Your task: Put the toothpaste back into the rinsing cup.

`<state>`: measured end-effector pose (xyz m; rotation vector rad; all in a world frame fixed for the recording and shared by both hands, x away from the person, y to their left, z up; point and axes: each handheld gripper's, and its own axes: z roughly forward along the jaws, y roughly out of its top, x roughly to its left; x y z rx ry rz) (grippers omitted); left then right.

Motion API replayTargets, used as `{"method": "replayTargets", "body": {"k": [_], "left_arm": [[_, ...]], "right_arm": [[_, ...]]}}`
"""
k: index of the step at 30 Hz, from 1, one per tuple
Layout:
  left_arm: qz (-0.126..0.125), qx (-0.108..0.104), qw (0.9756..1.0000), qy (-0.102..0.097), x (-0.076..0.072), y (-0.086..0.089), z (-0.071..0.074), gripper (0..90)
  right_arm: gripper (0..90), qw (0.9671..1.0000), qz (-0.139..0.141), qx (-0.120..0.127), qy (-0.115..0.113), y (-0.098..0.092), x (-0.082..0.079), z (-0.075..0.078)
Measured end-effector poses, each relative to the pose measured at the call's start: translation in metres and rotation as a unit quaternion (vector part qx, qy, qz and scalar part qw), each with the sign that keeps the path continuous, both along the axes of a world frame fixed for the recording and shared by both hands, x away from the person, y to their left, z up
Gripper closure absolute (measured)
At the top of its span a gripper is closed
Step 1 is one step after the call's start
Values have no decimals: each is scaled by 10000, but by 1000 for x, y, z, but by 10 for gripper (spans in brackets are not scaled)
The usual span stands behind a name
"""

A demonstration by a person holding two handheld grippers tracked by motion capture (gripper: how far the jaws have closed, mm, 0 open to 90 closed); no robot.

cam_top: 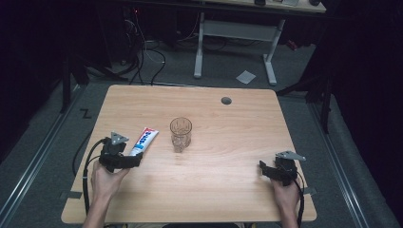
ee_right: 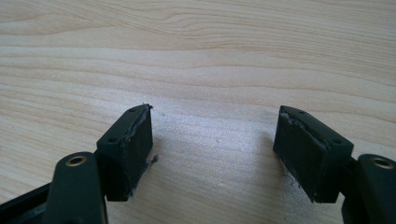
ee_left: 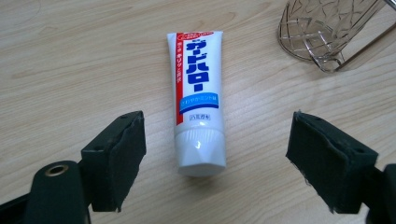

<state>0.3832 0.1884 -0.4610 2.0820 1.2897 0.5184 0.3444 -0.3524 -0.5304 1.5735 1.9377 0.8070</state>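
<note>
1. In the high view, a light wooden table [cam_top: 228, 142] fills the centre of the frame, with a clear faceted glass tumbler [cam_top: 181, 134] standing upright near its middle.
2. A white plastic toothpaste tube with blue and red lettering [cam_top: 143, 141] lies flat just left of the glass, apart from it.
3. The left gripper [cam_top: 124, 159], at lower left, sits right at the tube's cap end.
4. The left gripper view adds detail: the jaws stand wide apart, the tube [ee_left: 198, 100] lying between and just beyond them, cap nearest, untouched; the glass [ee_left: 327, 32] is at upper right.
5. The right gripper [cam_top: 266, 171] rests at lower right; its own view shows jaws apart over bare wood.
</note>
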Motion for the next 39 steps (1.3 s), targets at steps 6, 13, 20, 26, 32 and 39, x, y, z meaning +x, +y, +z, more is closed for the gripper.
{"method": "replayTargets", "body": {"k": [6, 13, 20, 26, 32, 39], "left_arm": [[16, 30, 10000, 22, 12, -4, 4, 203], [87, 120, 9999, 32, 27, -4, 9, 235], [79, 172, 9998, 117, 39, -7, 12, 245], [3, 297, 9994, 183, 52, -16, 15, 250], [-10, 493, 9984, 263, 65, -25, 14, 247], [-81, 551, 9977, 379, 75, -32, 11, 291]], "right_arm": [[280, 10000, 0, 1, -1, 0, 0, 0], [280, 10000, 2, 1, 0, 0, 0, 0], [280, 10000, 1, 1, -1, 0, 0, 0], [280, 10000, 2, 1, -1, 0, 0, 0], [280, 10000, 1, 2, 0, 0, 0, 0], [279, 10000, 16, -2, -6, 0, 0, 0]]}}
